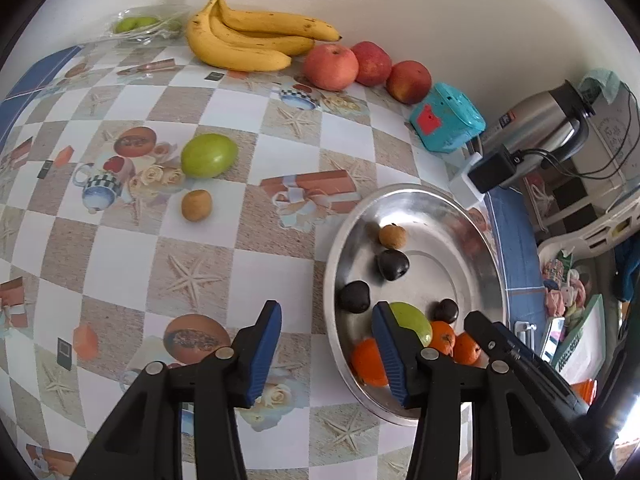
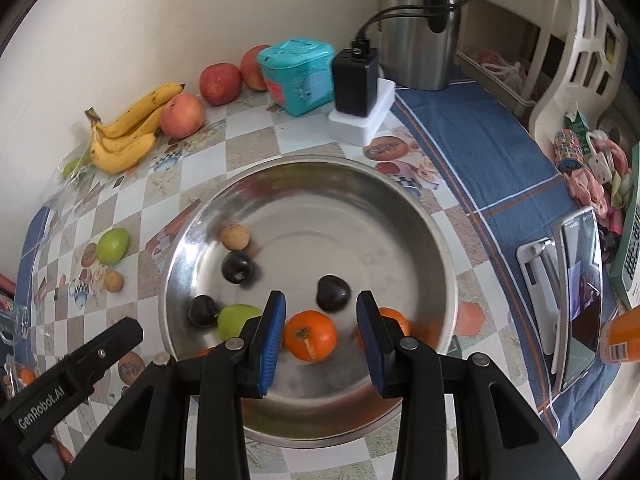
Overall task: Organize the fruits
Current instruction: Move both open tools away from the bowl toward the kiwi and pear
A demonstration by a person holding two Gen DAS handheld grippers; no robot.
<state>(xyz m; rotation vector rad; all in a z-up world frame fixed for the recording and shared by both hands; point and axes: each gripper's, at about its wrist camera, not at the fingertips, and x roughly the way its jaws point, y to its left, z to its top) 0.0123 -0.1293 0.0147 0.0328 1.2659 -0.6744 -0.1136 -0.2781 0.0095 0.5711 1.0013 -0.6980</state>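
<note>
A steel bowl point(image 2: 420, 216) holds oranges point(image 2: 310, 334), three dark plums point(image 2: 237, 267), a green fruit point(image 2: 236, 320) and a small brown fruit point(image 2: 235, 237). My right gripper point(image 2: 322, 338) is open and empty just above the bowl's near side, over an orange. My left gripper point(image 1: 326, 346) is open and empty at the bowl's point(image 1: 472, 216) left rim. On the table lie a green fruit point(image 1: 209, 155), a small brown fruit point(image 1: 196, 205), bananas point(image 1: 248, 36) and three apples point(image 1: 330, 66).
A teal box point(image 1: 446, 118), a black adapter point(image 2: 355, 80) on a white block and a steel kettle point(image 2: 420, 24) stand at the back. A phone point(image 2: 576, 292) leans on a stand on the blue cloth at right. A bag with green fruit point(image 1: 136, 24) lies by the wall.
</note>
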